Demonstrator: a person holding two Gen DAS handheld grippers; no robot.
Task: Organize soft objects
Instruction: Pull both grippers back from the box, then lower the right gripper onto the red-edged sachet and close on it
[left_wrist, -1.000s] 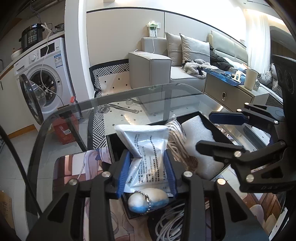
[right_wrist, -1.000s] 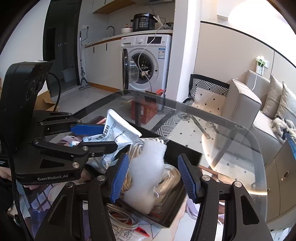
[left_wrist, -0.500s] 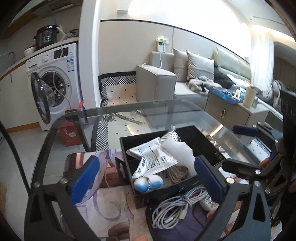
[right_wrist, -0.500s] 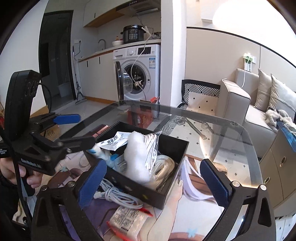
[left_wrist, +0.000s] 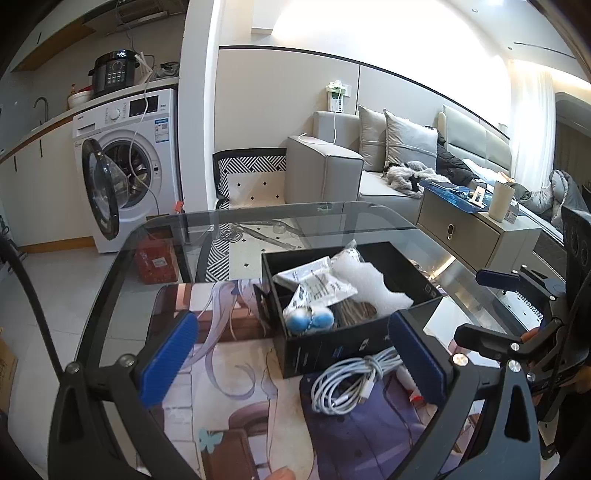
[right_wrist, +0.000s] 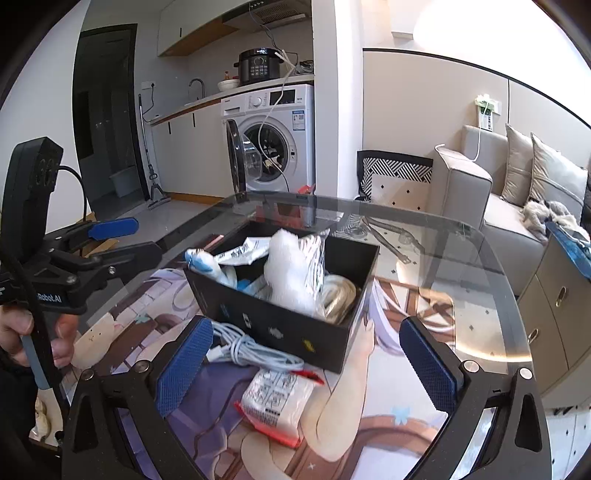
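Change since a second ago: both sets of jaws, then closed on a printed pouch and a foam piece over the box, have let go and drawn back; both items now lie in the box.

Left gripper (left_wrist: 295, 365): jaws wide apart, nothing between the pads, held back over the illustrated mat (left_wrist: 236, 373).

Black box (left_wrist: 332, 345): on the mat, mid-tabletop (left_wrist: 369, 218). Contents, left to right in the left view: blue-and-white plush keychain (left_wrist: 308, 319) at the near wall; printed pouch (left_wrist: 317, 284); white foam piece (left_wrist: 369, 286); coiled rope, partly hidden.

White cable bundle (left_wrist: 347, 384): loose on the mat, touching the box's near wall. Judged light, limp, springy; best pinched across the middle of the coil.

Red-edged sachet pack (right_wrist: 280, 398): on the mat nearer the tabletop's near edge. Judged light, soft, slippery film; take across its width.

Right gripper (right_wrist: 306, 365): jaws wide apart, empty, above cable and pack.
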